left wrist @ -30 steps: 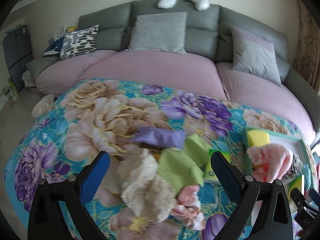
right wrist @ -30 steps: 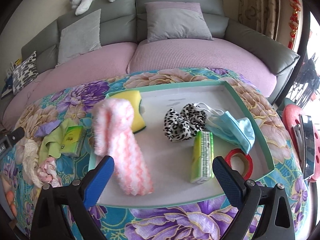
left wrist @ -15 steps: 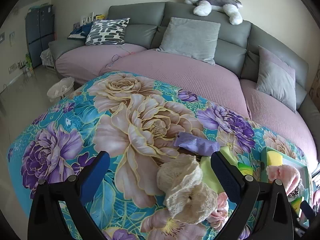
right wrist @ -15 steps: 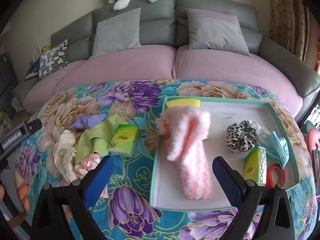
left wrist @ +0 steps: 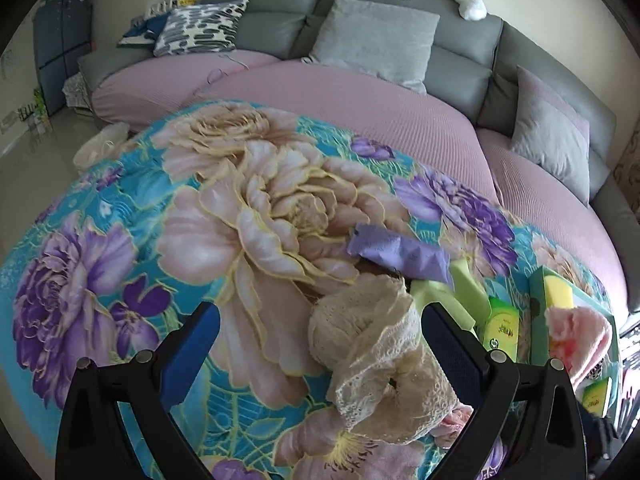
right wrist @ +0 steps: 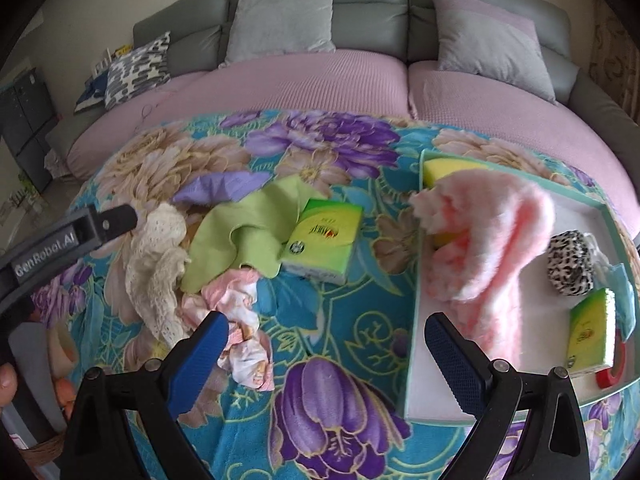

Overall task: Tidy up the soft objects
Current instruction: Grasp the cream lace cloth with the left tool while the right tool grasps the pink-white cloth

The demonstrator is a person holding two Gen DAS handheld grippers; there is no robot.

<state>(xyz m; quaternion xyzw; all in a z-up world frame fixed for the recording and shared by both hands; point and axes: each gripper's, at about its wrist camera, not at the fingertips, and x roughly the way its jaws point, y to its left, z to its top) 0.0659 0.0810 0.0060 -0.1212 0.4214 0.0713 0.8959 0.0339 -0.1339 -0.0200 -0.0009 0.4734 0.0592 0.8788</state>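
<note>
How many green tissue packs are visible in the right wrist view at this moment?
2. One tissue pack lies on the floral blanket beside the green cloth; the other tissue pack sits inside the tray. More could be hidden under the cloths.

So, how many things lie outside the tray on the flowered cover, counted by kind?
Cloths: 4 (purple cloth, green cloth, cream lace cloth, pink-white cloth)
Tissue packs: 1 (green tissue pack)
Total: 5

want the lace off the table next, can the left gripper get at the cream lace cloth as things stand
Probably yes. The left gripper is open, and the cream lace cloth lies atop the pile just ahead of its right finger, with nothing covering it.
</note>
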